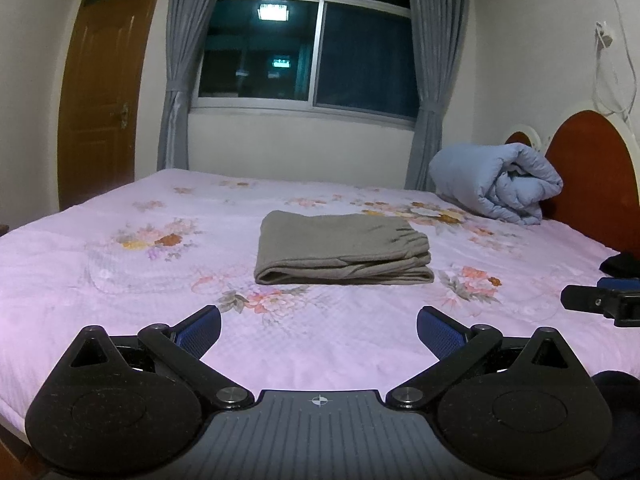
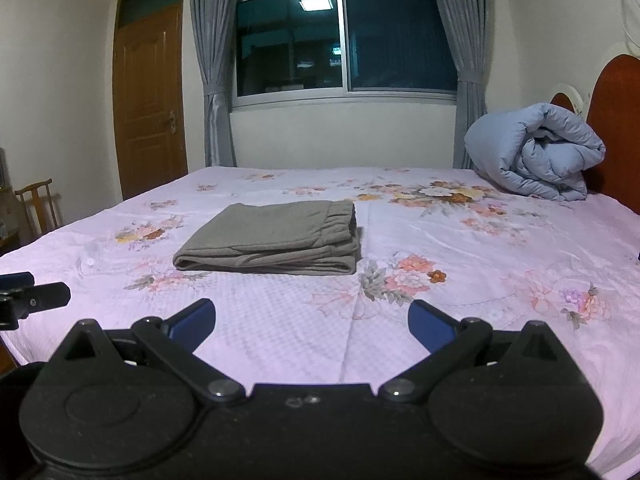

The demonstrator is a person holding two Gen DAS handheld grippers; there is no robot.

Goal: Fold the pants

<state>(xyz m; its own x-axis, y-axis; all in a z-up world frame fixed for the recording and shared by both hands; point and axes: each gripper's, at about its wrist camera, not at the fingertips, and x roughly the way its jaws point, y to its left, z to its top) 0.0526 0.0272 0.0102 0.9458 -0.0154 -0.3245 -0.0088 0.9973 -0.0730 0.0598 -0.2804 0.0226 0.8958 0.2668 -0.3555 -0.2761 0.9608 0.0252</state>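
Grey-brown pants [image 1: 344, 248] lie folded into a compact stack on the pink floral bedsheet [image 1: 120, 312], waistband to the right. They also show in the right wrist view [image 2: 272, 240]. My left gripper [image 1: 319, 328] is open and empty, held above the sheet well short of the pants. My right gripper [image 2: 312, 322] is open and empty, also short of the pants and to their right. Part of the right gripper shows at the right edge of the left wrist view [image 1: 600, 300]; part of the left gripper shows at the left edge of the right wrist view [image 2: 32, 298].
A rolled blue duvet [image 1: 500, 182] sits by the red headboard [image 1: 592, 168] at the far right. A window with grey curtains [image 1: 176, 80] and a wooden door [image 1: 100, 92] are beyond the bed. A wooden chair [image 2: 38, 204] stands at the left.
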